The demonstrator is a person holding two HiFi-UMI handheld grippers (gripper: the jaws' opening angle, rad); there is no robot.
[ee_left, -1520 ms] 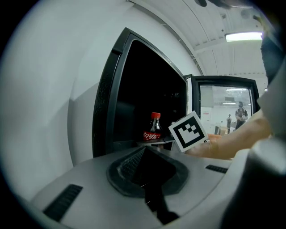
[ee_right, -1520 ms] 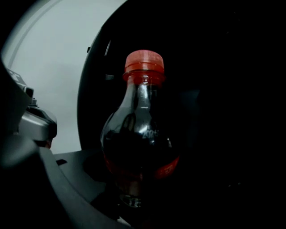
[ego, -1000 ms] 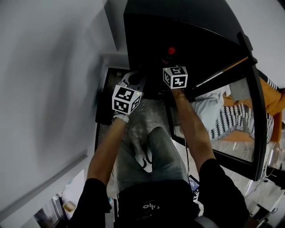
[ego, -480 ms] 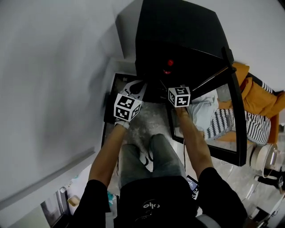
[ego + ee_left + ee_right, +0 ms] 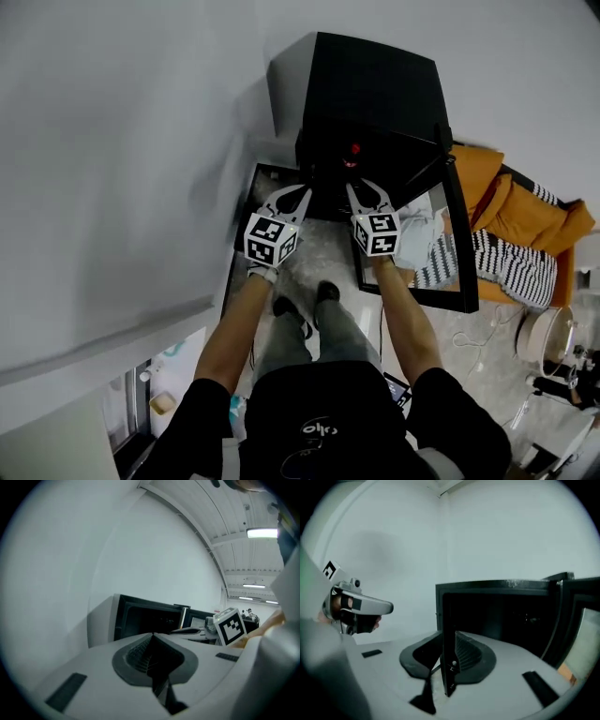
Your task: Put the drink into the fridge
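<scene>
The black fridge (image 5: 375, 84) stands against the white wall, and its glass door (image 5: 461, 253) hangs open to the right. Inside the dark cabinet a small red spot (image 5: 354, 148) shows; it looks like the drink's cap, and the rest of the drink is lost in the dark. Side by side in front of the opening are my left gripper (image 5: 298, 195) and my right gripper (image 5: 358, 192), both clear of it. The left gripper (image 5: 152, 634) is shut and empty. The right gripper (image 5: 447, 637) has just been closing; a narrow gap remains, with nothing in it.
Orange and striped cloth (image 5: 525, 234) lies right of the door. A dark mat (image 5: 246, 220) lies on the floor left of the fridge. The person's feet (image 5: 300, 305) stand just before it. A round white appliance (image 5: 544, 333) sits at the far right.
Both grippers have risen and drawn back from the fridge opening. The person has stood up, so the fridge looks smaller and farther below.
</scene>
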